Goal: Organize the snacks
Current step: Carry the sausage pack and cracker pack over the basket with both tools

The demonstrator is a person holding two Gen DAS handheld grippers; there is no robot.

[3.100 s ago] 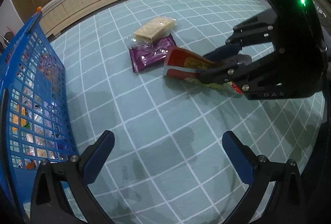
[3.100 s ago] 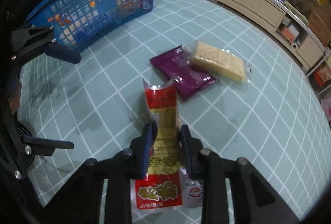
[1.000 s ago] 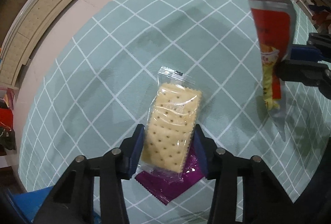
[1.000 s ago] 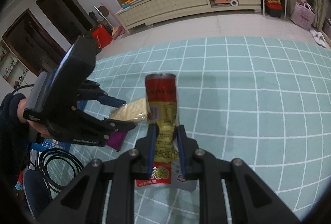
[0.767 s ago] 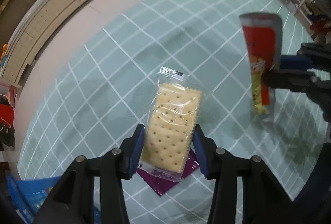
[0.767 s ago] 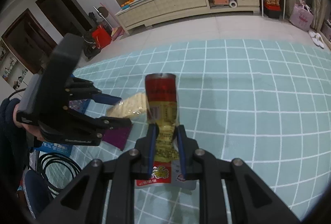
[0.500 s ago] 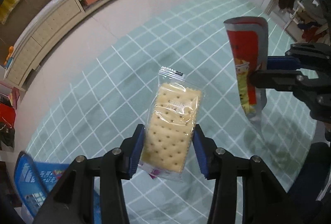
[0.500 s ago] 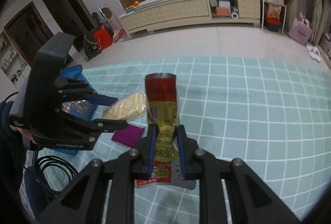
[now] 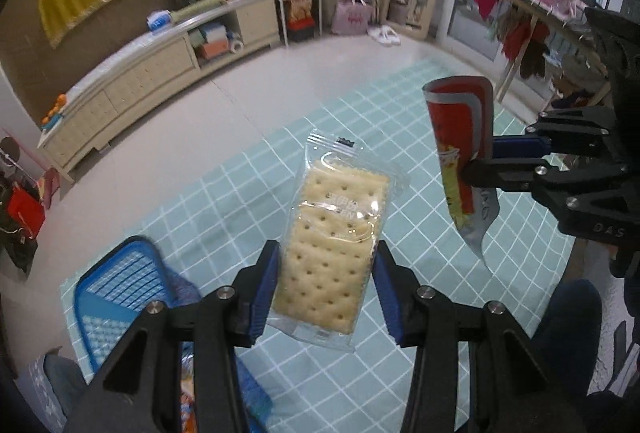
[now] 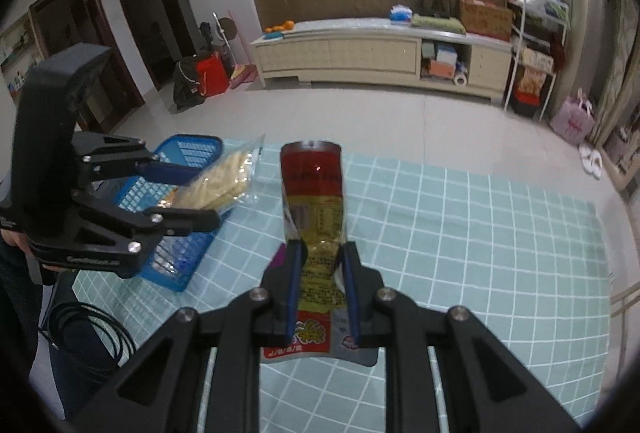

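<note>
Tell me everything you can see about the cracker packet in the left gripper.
The cracker packet is a clear, crinkly plastic wrapper around pale, square-edged crackers dotted with holes, with faint printing across the middle. It is held lengthwise, off the teal checked mat, clamped on its long sides by the left gripper's blue pads. Nothing else touches it.

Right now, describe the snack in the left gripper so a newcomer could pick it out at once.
Above the teal grid-patterned tablecloth, up from the blue plastic mesh basket, the left gripper is shut on a clear plastic packet of pale square crackers. Unlike the red and yellow foil snack bag in the right gripper, it is flat, see-through and shows dotted crackers.
</note>
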